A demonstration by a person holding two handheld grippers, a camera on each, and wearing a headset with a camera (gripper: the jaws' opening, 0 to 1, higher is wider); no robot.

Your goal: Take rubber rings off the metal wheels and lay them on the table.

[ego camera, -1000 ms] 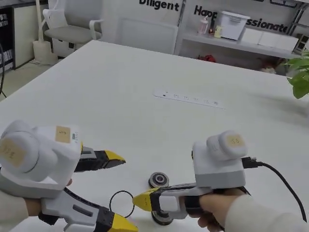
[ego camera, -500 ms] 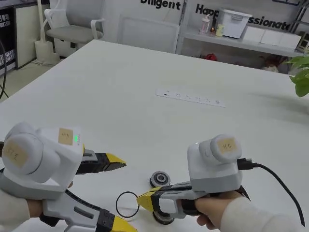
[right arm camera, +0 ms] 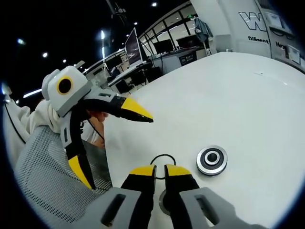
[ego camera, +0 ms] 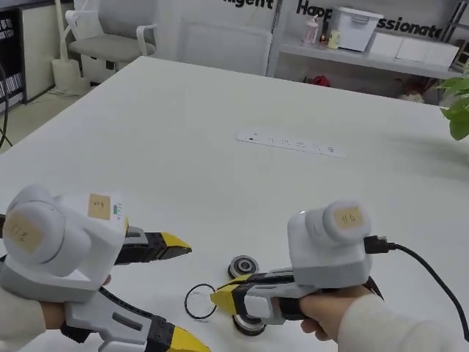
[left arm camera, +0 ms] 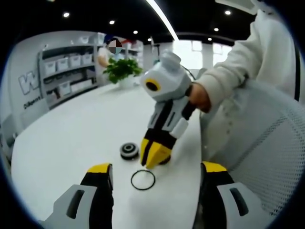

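Note:
A thin black rubber ring [ego camera: 199,301] lies flat on the white table [ego camera: 220,183], also in the left gripper view [left arm camera: 143,180]. A bare metal wheel [ego camera: 242,265] stands just beyond it. A second wheel [ego camera: 249,323] sits under my right gripper [ego camera: 222,297], which is shut with its yellow tips just beside the ring. In the right gripper view the gripper's [right arm camera: 159,171] jaws hide the ring's [right arm camera: 163,158] near edge; the wheel [right arm camera: 212,161] is to the right. My left gripper [ego camera: 182,293] is open, its jaws straddling the space left of the ring.
A white power strip [ego camera: 291,144] lies across the middle of the table. A shelf with boxes [ego camera: 359,37] runs along the back wall, a plant [ego camera: 458,110] is at the right edge, and a chair [ego camera: 110,44] stands at the far left.
The ring now lies a little nearer the free wheel and closer to the right gripper's tips. Both grippers have hardly moved; the head camera tilted slightly.

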